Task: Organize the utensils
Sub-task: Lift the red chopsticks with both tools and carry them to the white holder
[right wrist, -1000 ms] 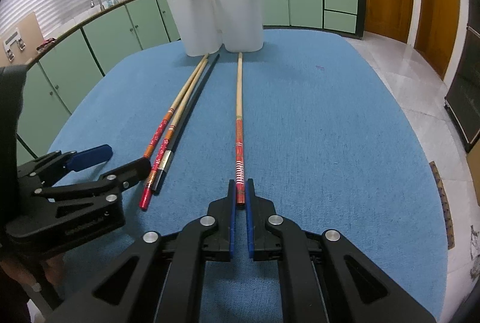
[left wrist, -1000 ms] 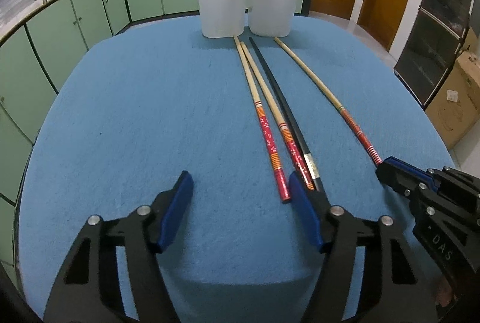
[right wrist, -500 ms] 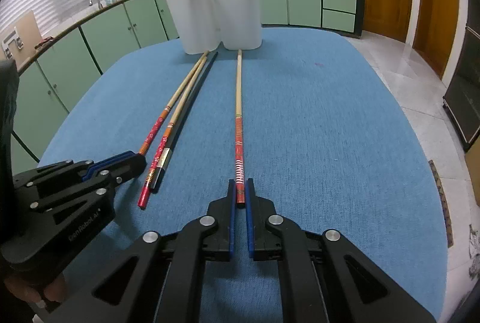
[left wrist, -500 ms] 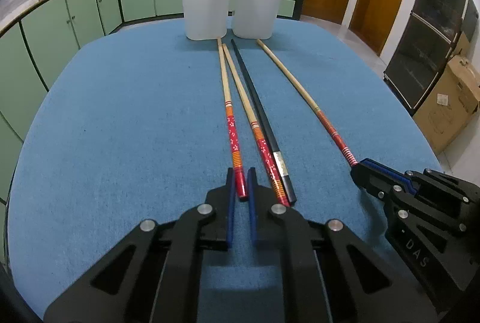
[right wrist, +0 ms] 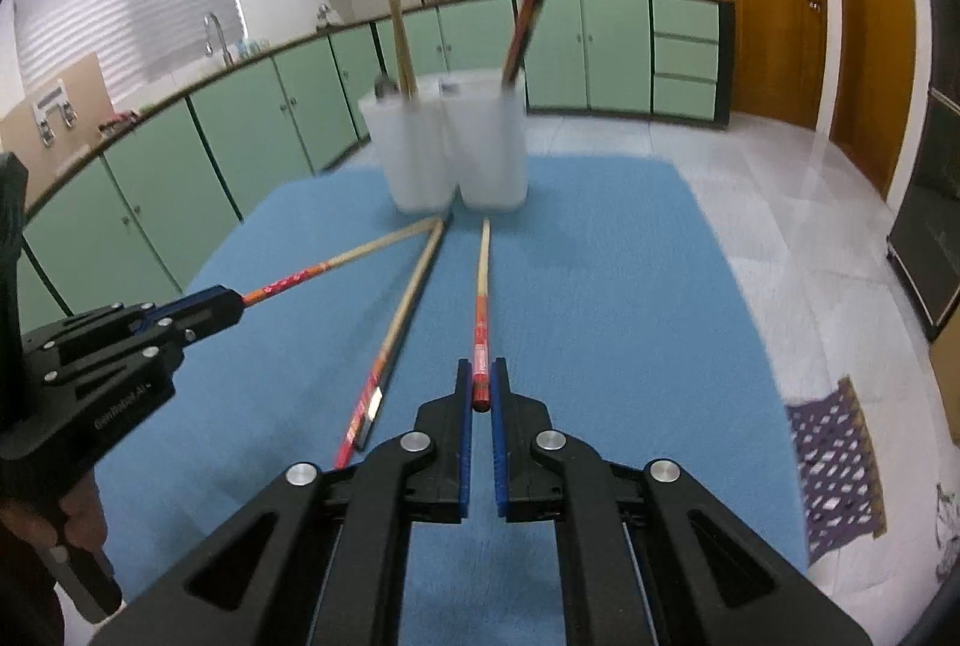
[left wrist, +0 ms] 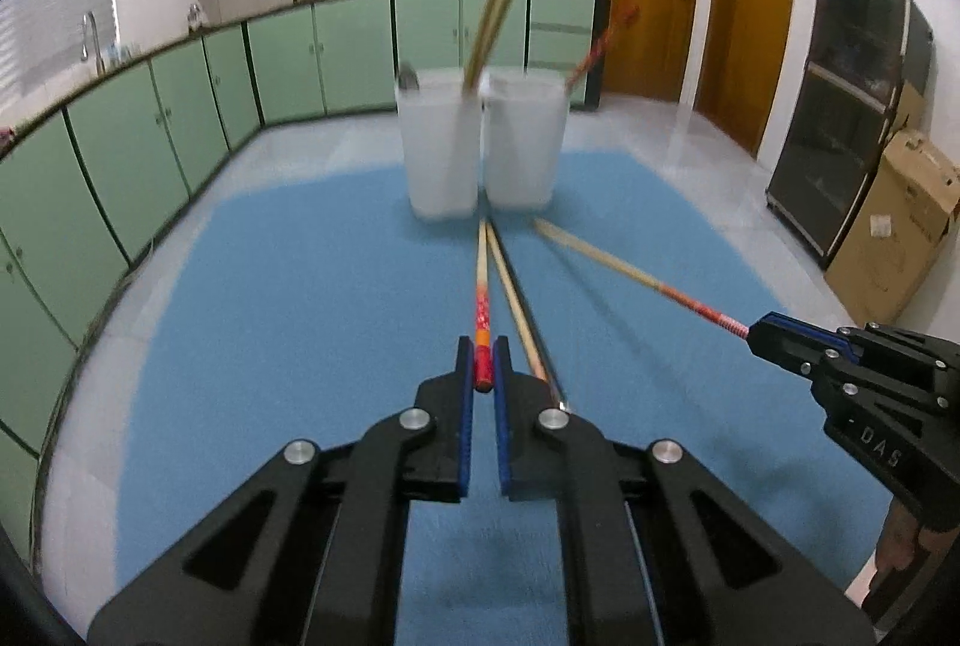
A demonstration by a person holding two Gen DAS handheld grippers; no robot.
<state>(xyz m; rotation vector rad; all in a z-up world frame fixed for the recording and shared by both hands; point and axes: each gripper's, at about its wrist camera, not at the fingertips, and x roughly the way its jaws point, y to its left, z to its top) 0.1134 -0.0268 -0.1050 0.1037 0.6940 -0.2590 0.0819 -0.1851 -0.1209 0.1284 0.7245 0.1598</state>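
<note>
My left gripper point(left wrist: 482, 352) is shut on the red end of a bamboo chopstick point(left wrist: 482, 280), raised above the blue cloth point(left wrist: 288, 322). My right gripper point(right wrist: 480, 370) is shut on the red end of a second chopstick point(right wrist: 480, 286). Each gripper shows in the other's view: the right gripper point(left wrist: 757, 331) at the right, the left gripper point(right wrist: 231, 299) at the left. Both held chopsticks point toward two white containers point(left wrist: 444, 154) point(right wrist: 492, 148) that hold upright chopsticks. One red-ended chopstick point(right wrist: 396, 334) and a black chopstick point(right wrist: 384, 382) lie on the cloth between the grippers.
The blue cloth point(right wrist: 630, 322) covers the table, with floor beyond its edges. Green cabinets point(left wrist: 180, 118) line the left and back walls. A cardboard box point(left wrist: 900, 238) and a dark glass cabinet point(left wrist: 852, 118) stand at the right. A patterned mat point(right wrist: 840, 466) lies on the floor.
My left gripper has shut on the leftmost chopstick's red end. Both grippers have risen, lifting the held ends off the cloth; the views now look further over the table.
</note>
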